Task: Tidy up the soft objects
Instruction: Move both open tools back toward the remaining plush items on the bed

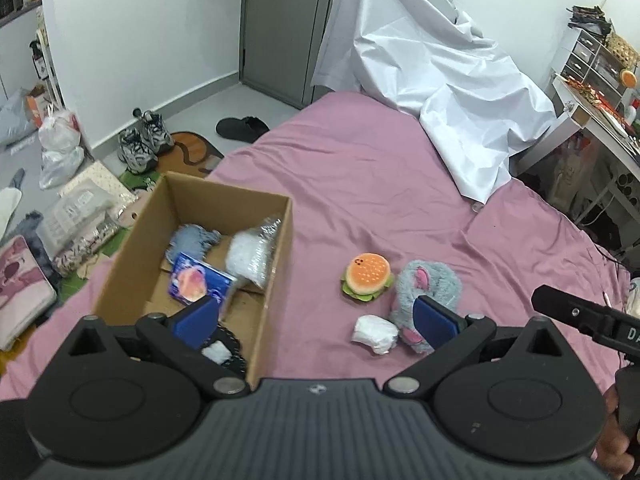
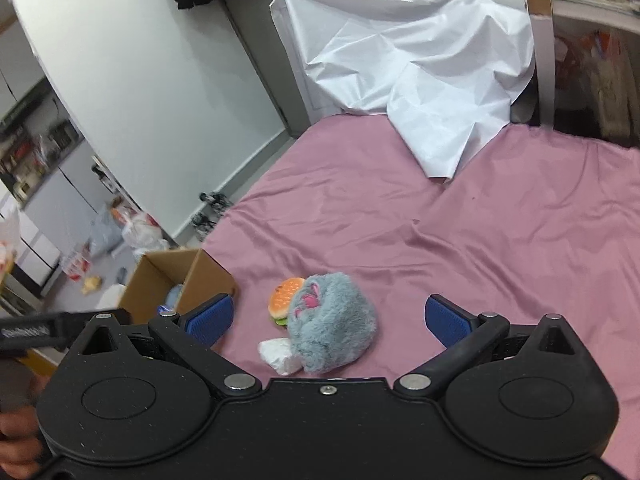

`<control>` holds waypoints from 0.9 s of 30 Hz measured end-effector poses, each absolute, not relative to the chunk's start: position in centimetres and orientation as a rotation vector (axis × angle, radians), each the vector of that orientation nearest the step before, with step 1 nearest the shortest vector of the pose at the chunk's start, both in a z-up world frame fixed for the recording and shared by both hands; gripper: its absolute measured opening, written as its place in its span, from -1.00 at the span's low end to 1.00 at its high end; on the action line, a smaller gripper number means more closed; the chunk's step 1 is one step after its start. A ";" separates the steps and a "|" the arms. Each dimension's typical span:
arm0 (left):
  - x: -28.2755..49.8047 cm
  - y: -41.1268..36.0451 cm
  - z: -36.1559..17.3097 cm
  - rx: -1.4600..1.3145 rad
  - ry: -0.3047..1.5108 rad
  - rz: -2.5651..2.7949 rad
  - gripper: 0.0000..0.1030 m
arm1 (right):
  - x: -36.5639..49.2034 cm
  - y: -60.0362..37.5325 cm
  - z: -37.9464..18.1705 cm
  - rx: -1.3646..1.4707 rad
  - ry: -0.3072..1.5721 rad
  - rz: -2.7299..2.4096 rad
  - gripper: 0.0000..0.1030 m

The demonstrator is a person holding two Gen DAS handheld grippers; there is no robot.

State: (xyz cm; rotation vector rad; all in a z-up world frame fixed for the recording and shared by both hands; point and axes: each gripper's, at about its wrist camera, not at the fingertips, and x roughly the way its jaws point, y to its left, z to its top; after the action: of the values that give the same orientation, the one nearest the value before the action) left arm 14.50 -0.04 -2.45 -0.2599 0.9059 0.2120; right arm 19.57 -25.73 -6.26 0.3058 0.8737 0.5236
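1. Left gripper (image 1: 316, 320): jaws spread wide, nothing between the blue pads. It hangs above the near right wall of the cardboard box (image 1: 272, 280), tilted down and forward. One pad sits over the box interior, the other over the grey plush (image 1: 430, 292).
2. Right gripper (image 2: 328, 320): also fully open and empty, angled down at the loose pile, which lies between its pads but well below them. A hand shows at 8 o'clock in the right wrist view, gripping the handle.
3. Loose items on the pink bedsheet (image 1: 360, 168): a white wrapped bundle (image 1: 376, 334) nearest, touching the grey plush. The burger toy (image 1: 366, 278) sits just beside the plush at its 10 o'clock.
4. Box, at 9 o'clock from the pile: it already holds a blue packet (image 1: 198, 284), a pale blue fuzzy item (image 1: 192, 240) and a clear-wrapped white roll (image 1: 254, 252).
5. Far end, 12 to 1 o'clock: a crumpled white sheet (image 1: 432, 80) over something unseen.
6. Risks, judged:
   - The three loose items touch, so a closing grip may catch two or nudge the burger away.
   - Fur compresses; a shallow pinch could slip off.
   - The box stands near the bed's edge, and a bump from the left tool could tip it toward the floor.
   - The two grippers work close together and may collide.
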 end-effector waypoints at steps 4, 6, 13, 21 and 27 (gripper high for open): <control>15.3 -0.9 -3.5 -0.295 0.908 0.229 0.97 | 20.0 -26.0 -6.9 0.349 0.878 0.516 1.00; 15.8 -1.2 -4.1 -0.327 0.916 0.227 0.97 | 20.1 -26.1 -7.2 0.364 0.886 0.510 1.00; 17.2 -2.9 -6.6 -0.363 0.938 0.235 0.89 | 21.3 -27.3 -8.8 0.421 0.915 0.440 1.00; 18.6 -3.8 -9.6 -0.393 0.967 0.254 0.61 | 22.7 -26.8 -10.7 0.477 1.020 0.461 0.97; 19.6 -3.9 -12.0 -0.430 1.009 0.263 0.37 | 23.5 -25.9 -11.3 0.498 1.064 0.468 0.94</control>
State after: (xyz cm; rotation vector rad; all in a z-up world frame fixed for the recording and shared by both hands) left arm 19.62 -3.92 -12.00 -0.4303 1.0090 0.2634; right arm 23.53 -25.94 -11.33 0.4978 1.0637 0.4683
